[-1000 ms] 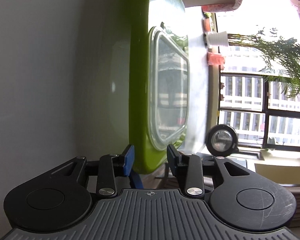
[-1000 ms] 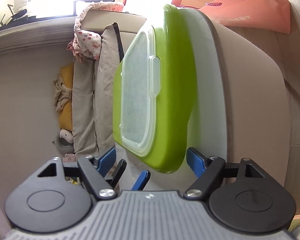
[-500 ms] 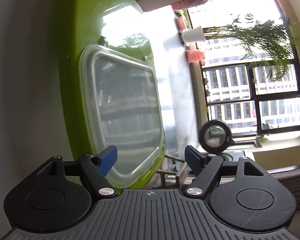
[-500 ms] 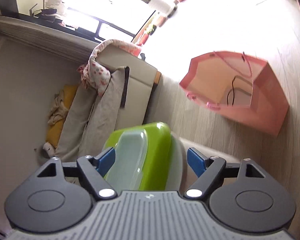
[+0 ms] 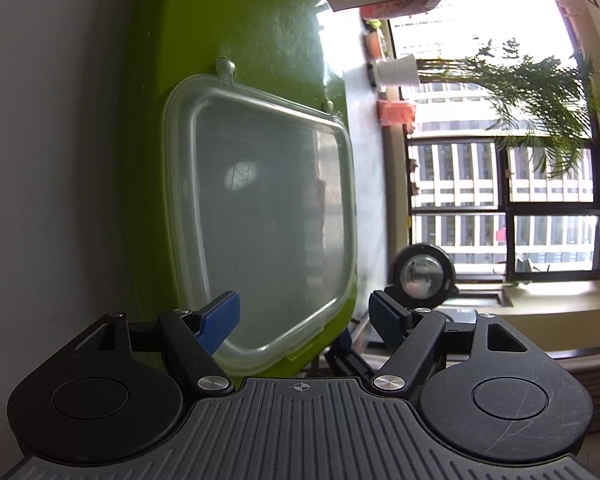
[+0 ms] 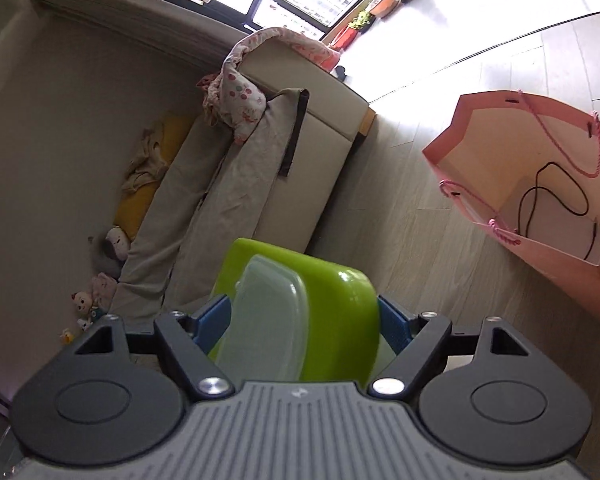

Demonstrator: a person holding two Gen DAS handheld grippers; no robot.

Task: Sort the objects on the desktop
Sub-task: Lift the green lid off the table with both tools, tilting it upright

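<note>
Right now I am holding both grippers around the stacked green tray (image 5: pixel 228 60) and its clear lidded container (image 5: pixel 260 208), which are sitting on the pale counter (image 5: pixel 52 160). The left gripper (image 5: pixel 304 312) is standing apart, its left pad overlapping the container's lid and its right pad in open air, pressing nothing. The right gripper (image 6: pixel 296 320) is opening, with the tray's end and the container between its pads; I cannot tell whether the pads are touching the tray's sides.

My worry is that, with neither gripper clamped, a sideways nudge from a finger could be pushing the slick tray along the counter or knocking the container off it. The tray's rounded, glossy rim is giving the pads little to bite, so a hasty squeeze could be slipping off.

The left wrist view is showing the lid's full face, its small tabs and the window with a plant (image 5: pixel 540 92). The right wrist view is showing what that one hides: the sofa (image 6: pixel 300 152), the wooden floor and a pink paper bag (image 6: pixel 548 184).
</note>
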